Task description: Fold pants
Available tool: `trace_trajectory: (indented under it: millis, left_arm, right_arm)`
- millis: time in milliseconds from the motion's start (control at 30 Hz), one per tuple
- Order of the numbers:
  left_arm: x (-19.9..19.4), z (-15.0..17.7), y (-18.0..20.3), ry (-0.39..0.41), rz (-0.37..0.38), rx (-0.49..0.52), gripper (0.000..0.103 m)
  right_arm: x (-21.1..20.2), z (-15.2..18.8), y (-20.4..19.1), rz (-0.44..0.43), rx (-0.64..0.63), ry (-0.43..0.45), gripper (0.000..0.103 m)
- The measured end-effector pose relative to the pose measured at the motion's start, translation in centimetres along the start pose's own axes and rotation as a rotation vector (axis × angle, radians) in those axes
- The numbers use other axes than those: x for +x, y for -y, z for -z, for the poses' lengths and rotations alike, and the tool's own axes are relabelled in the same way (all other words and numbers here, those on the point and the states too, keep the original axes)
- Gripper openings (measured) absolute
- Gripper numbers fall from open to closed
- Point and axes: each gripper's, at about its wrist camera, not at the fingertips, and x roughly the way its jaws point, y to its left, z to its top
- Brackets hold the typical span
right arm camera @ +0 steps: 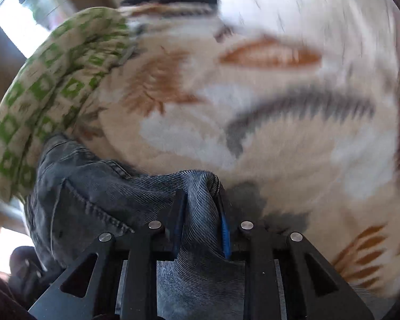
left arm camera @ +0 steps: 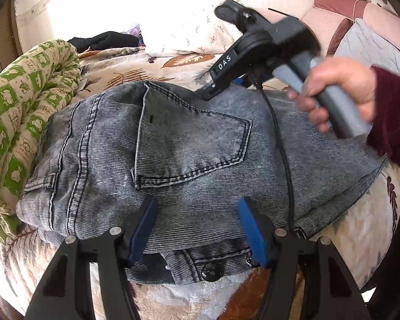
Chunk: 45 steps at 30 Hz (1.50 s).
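Two blue pads of the left gripper stand spread apart, nothing between them, over the near waistband of the pants, which lie folded on the leaf-print bedspread. Farther right, the right gripper is clenched on a bunch of pants fabric; a green quilt lies far left

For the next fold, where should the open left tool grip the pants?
Grip the near waistband edge of the pants, beside the button. The left tool already straddles this layered edge, so come from the near side, jaws over and under.
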Motion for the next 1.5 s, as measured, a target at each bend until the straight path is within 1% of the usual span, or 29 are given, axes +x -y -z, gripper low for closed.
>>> trace_trajectory:
  millis: [67, 100, 133, 167, 200, 233, 300, 333, 400, 467, 567, 600, 700, 733, 767, 800, 833, 867, 900, 933, 967, 1033, 1067, 1100, 1200, 1267, 1333, 1400, 1500]
  left_arm:
    - [-0.1, -0.1, -0.2, -0.007, 0.009, -0.007, 0.066]
    - [-0.4, -0.2, -0.4, -0.010, 0.016, -0.018, 0.066]
    - [-0.7, -0.3, -0.6, -0.011, 0.021, -0.033, 0.066]
    - [-1.3, -0.4, -1.0, -0.004, 0.025, -0.049, 0.066]
    - [-2.0, -0.5, -1.4, 0.011, 0.019, -0.062, 0.066]
    - [-3.0, -0.6, -1.7, 0.032, 0.001, -0.065, 0.066]
    - [-5.0, -0.8, -2.2, 0.084, -0.046, -0.052, 0.066]
    - [-6.0, -1.2, -2.6, 0.113, -0.083, -0.041, 0.066]
    - [-7.5, -2.2, -3.7, 0.154, -0.132, -0.036, 0.066]
    - [-8.2, -3.7, -5.5, 0.175, -0.158, -0.074, 0.068]
    - [-6.2, -5.8, -8.0, 0.096, -0.178, -0.136, 0.069]
    - [-5.1, -6.3, -8.7, 0.077, -0.184, -0.157, 0.069]
    - [-1.6, -6.7, -9.9, -0.034, -0.229, -0.192, 0.069]
    - [-0.7, -6.3, -10.1, -0.075, -0.236, -0.201, 0.069]
    - [0.6, -5.6, -10.4, -0.129, -0.220, -0.220, 0.069]
    - [2.0, -4.6, -10.9, -0.187, -0.187, -0.250, 0.070]
    - [3.3, -3.6, -11.3, -0.228, -0.174, -0.279, 0.073]
    - [3.4, -2.8, -11.3, -0.203, -0.181, -0.275, 0.077]
    - [3.1, -2.7, -10.9, -0.174, -0.214, -0.244, 0.079]
    - [2.9, -2.7, -10.5, -0.172, -0.235, -0.227, 0.079]
    - [2.6, -2.8, -10.3, -0.170, -0.239, -0.232, 0.078]
    - [2.2, -3.1, -10.2, -0.180, -0.240, -0.235, 0.076]
    - [1.8, -3.4, -10.1, -0.178, -0.246, -0.231, 0.074]
    - [1.1, -3.7, -9.9, -0.166, -0.254, -0.225, 0.074]
    - [-1.6, -5.7, -8.2, -0.083, -0.278, -0.172, 0.073]
    - [-3.4, -7.2, -5.9, -0.010, -0.282, -0.103, 0.074]
    - [-4.7, -8.8, -3.3, 0.044, -0.261, -0.034, 0.075]
    - [-5.2, -10.7, -0.3, 0.071, -0.198, 0.023, 0.077]
    - [-5.4, -13.2, 4.4, 0.077, -0.089, 0.088, 0.079]
  right_arm:
    - [0.3, 0.1, 1.3, -0.059, 0.076, 0.039, 0.024]
    - [0.1, 0.2, 1.6, -0.078, 0.108, 0.036, 0.027]
    - [-0.4, 0.3, 1.8, -0.084, 0.115, 0.033, 0.035]
    - [-1.2, 0.5, 1.9, -0.071, 0.129, 0.038, 0.051]
    - [-2.1, 0.7, 1.9, -0.061, 0.143, 0.051, 0.059]
    - [-3.5, 1.1, 2.0, -0.079, 0.157, 0.094, 0.063]
    - [-6.1, 2.0, 1.9, -0.137, 0.173, 0.180, 0.066]
    - [-7.5, 2.5, 1.7, -0.161, 0.174, 0.213, 0.070]
    - [-9.3, 3.5, 1.1, -0.175, 0.164, 0.247, 0.072]
    - [-10.3, 4.6, 0.3, -0.198, 0.152, 0.248, 0.072]
    - [-10.6, 6.7, -1.6, -0.190, 0.132, 0.226, 0.072]
    - [-10.4, 7.5, -2.2, -0.174, 0.126, 0.216, 0.072]
    - [-9.4, 10.1, -3.7, -0.111, 0.110, 0.168, 0.072]
    - [-8.9, 10.7, -4.2, -0.090, 0.102, 0.151, 0.072]
    - [-8.6, 11.5, -4.5, -0.068, 0.091, 0.133, 0.072]
    - [-8.1, 12.3, -4.8, -0.043, 0.078, 0.112, 0.072]
    - [-7.7, 13.1, -5.0, -0.023, 0.071, 0.098, 0.072]
    - [-7.1, 13.8, -5.1, 0.007, 0.064, 0.078, 0.072]
    - [-6.1, 14.5, -5.0, 0.037, 0.059, 0.046, 0.072]
    - [-5.6, 15.1, -4.9, 0.047, 0.048, 0.048, 0.072]
    - [-5.8, 15.7, -5.2, 0.056, 0.014, 0.089, 0.074]
    - [-6.0, 15.8, -5.7, 0.082, -0.013, 0.074, 0.074]
    - [-6.4, 15.8, -5.7, 0.080, -0.008, 0.064, 0.074]
    - [-7.3, 15.8, -5.4, 0.057, 0.009, 0.075, 0.074]
    - [-11.7, 16.8, -3.4, 0.029, 0.092, 0.190, 0.074]
    - [-14.6, 18.0, -1.7, 0.016, 0.161, 0.253, 0.076]
    - [-17.5, 19.5, 0.3, 0.019, 0.231, 0.315, 0.077]
    - [-20.4, 21.2, 2.5, 0.024, 0.303, 0.373, 0.077]
    - [-23.7, 24.5, 5.7, 0.006, 0.423, 0.458, 0.079]
